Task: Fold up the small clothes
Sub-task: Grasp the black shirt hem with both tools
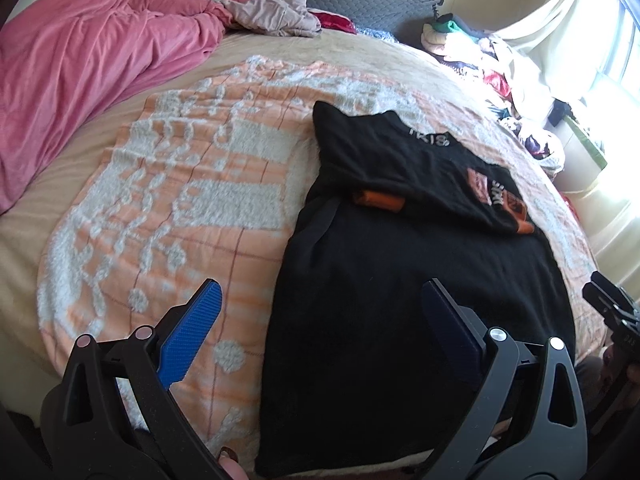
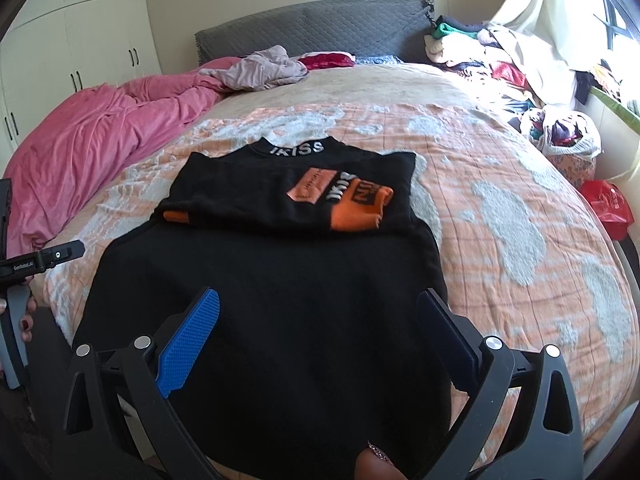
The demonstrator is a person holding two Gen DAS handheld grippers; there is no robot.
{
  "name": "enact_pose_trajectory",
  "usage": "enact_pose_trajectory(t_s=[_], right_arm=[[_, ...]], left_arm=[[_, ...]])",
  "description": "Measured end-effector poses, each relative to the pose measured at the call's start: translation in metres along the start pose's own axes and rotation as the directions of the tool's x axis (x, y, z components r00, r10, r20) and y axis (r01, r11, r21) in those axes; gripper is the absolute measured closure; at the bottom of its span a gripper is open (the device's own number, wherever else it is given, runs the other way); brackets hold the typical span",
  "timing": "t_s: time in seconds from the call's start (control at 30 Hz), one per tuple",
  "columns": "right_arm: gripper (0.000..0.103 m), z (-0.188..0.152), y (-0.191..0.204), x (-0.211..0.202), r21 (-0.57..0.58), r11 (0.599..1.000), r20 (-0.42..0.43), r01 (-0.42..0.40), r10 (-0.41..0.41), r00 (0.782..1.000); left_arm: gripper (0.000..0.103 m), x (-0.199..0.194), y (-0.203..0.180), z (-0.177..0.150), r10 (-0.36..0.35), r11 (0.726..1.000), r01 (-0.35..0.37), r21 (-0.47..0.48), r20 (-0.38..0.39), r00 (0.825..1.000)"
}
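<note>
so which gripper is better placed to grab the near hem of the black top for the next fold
Right, probably. The right gripper hangs open directly above the black top, fabric between its fingers. The left gripper is open too, but straddles the top's left edge, partly over the orange blanket.

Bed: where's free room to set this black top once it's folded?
Free: the orange-and-white blanket between the black top and the pink duvet; also its strip right of the top. Crowded: the clothes pile by the curtain, and the headboard end.
</note>
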State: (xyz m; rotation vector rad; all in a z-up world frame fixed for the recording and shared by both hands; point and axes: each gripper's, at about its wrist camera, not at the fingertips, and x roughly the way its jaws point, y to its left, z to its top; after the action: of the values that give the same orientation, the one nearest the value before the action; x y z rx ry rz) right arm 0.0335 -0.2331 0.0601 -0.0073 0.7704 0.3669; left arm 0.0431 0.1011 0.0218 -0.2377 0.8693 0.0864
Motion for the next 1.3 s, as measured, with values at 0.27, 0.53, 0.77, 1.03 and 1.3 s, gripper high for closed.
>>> enact_pose_trajectory(t_s=[0.27, 0.53, 0.77, 1.03, 1.3], right_arm=[[0.005, -0.027, -0.017, -0.006, 0.027, 0.999, -0.057, 0.029, -0.028, 0.998], [0.005, -0.053, -0.035, -0.011, 0.040, 0.997, -0.124, 0.063, -0.058, 0.991], [0.005, -0.071, -0.049, -0.017, 0.078, 0.995, -0.184, 0.066, -0.051, 0.982], [0.005, -0.084, -0.060, -0.025, 0.105, 0.994, -0.243, 0.013, 0.013, 0.970], [0.023, -0.091, -0.051, -0.004, 0.069, 0.997, -0.381, -0.041, 0.065, 0.922]], left_arm=[[0.010, 0.005, 0.016, -0.034, 0.020, 1.000, -0.020, 0.005, -0.077, 0.997], [0.010, 0.005, 0.023, -0.062, -0.025, 1.000, 0.024, -0.008, -0.143, 0.989], [0.039, 0.008, 0.026, -0.078, -0.114, 0.993, 0.105, -0.058, -0.193, 0.974], [0.057, 0.014, 0.026, -0.095, -0.151, 0.987, 0.135, -0.083, -0.239, 0.959], [0.056, 0.016, 0.028, -0.095, -0.158, 0.987, 0.143, -0.077, -0.245, 0.957]])
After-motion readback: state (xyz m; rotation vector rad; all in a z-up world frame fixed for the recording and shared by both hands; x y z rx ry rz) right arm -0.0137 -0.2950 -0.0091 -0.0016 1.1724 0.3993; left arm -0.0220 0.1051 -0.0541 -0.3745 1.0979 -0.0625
